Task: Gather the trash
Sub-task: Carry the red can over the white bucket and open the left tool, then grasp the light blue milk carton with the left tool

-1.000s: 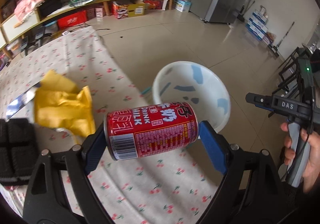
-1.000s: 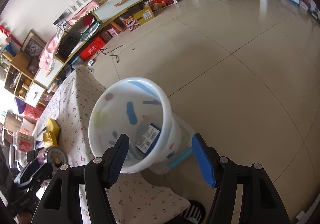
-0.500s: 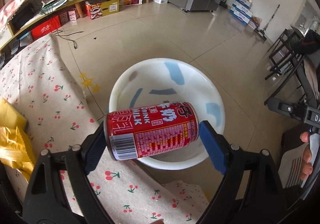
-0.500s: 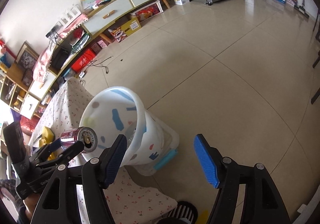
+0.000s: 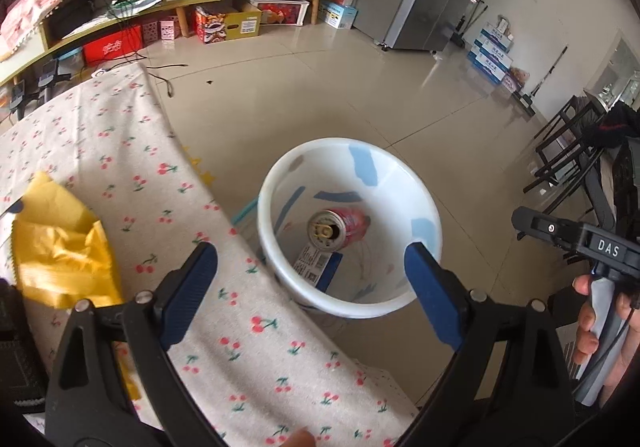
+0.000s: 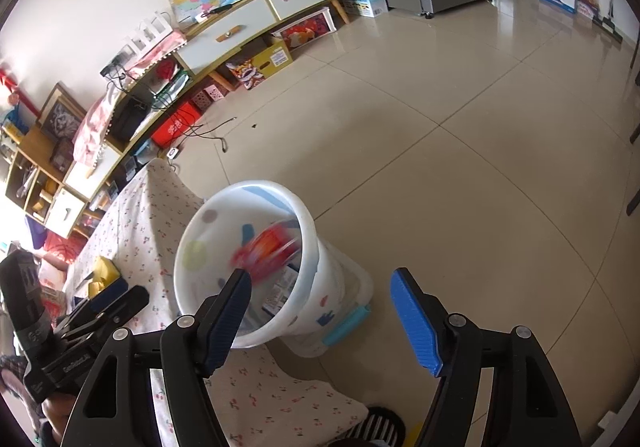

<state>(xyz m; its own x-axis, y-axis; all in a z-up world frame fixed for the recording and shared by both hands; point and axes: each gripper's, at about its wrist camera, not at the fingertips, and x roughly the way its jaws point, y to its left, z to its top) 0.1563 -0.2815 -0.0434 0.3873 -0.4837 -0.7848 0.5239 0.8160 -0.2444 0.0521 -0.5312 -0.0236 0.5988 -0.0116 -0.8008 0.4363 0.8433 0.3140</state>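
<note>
Left claw (image 5: 310, 279): jaws opening, wide apart, nothing between the pads. It sits lower centre of the left wrist view, over the counter (image 5: 120, 151) edge, looking down into the bin.

Right claw (image 6: 320, 311): jaws also opening, nothing gripped. The bin wall shows behind its left finger, not pinched. Lower centre of the right wrist view.

White bin (image 5: 424, 203), blue and coloured patches on the wall, stands on the floor (image 5: 320, 95) just beside the counter edge, centre of the left view. Same bin (image 6: 308, 231) is centre-left in the right view.

Bin contents:
- red drink can (image 5: 338, 227) down inside, near the middle. Silver pull-tab end faces up toward the camera, long axis runs tilted down and away toward the upper right of the frame. In the right view the can (image 6: 266, 251) is a red motion-blurred smear inside the rim, orientation not readable there.
- blue carton with barcode label (image 5: 316, 265) below the can, lying against the near wall.

Outward: crumpled yellow wrapper (image 5: 60, 247) on the cherry-print counter cloth, left edge of the left view, well apart from the bin.
</note>
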